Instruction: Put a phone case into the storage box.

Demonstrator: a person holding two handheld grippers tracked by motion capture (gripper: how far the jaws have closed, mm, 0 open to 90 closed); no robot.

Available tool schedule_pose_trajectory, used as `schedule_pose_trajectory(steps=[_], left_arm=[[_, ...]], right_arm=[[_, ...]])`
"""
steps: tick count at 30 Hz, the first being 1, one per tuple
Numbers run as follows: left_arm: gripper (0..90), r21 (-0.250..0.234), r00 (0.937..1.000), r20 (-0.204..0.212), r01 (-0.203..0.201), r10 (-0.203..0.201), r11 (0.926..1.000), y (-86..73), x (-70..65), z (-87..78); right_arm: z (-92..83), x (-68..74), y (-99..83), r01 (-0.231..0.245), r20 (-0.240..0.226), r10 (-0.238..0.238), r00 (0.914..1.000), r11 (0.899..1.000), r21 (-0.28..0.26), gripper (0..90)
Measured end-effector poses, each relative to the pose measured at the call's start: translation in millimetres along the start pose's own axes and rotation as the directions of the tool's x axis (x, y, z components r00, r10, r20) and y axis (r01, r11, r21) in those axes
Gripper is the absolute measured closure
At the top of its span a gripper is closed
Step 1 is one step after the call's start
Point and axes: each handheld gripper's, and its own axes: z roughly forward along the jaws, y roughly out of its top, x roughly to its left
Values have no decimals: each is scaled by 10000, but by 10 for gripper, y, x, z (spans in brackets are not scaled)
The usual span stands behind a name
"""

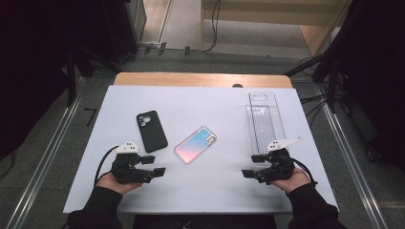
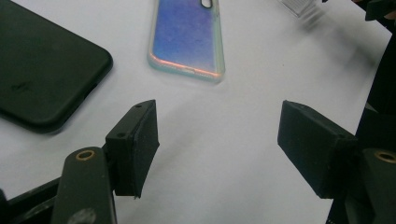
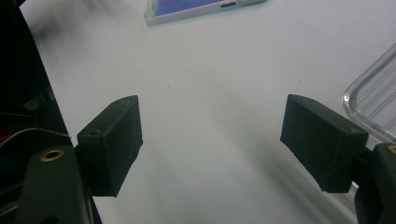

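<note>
1. Left gripper: jaws wide apart, nothing between them, low over the white board at its near left.
2. Right gripper: jaws wide apart, empty, at the board's near right.
3. Iridescent case: flat at mid-board, between the two grippers and farther off; neither touches it.
4. Black case: flat, left of the iridescent case, just beyond the left gripper, apart from it.
5. Clear tray: at the far right, its near end just beside the right gripper.
</note>
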Motion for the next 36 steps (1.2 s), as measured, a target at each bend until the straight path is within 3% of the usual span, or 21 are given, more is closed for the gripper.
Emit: schedule_pose_trajectory(steps=[27,36], left_arm=[[294,-44,10000,-5,-9,9,10000,13,-7,4],[294,78,10000,-15,-52,52,10000,24,3,17]], right_arm=[[40,50,-7,279,-52,-279,9996,9996,47,189],[42,49,-20,106,68,-107,9999,9999,60,189]])
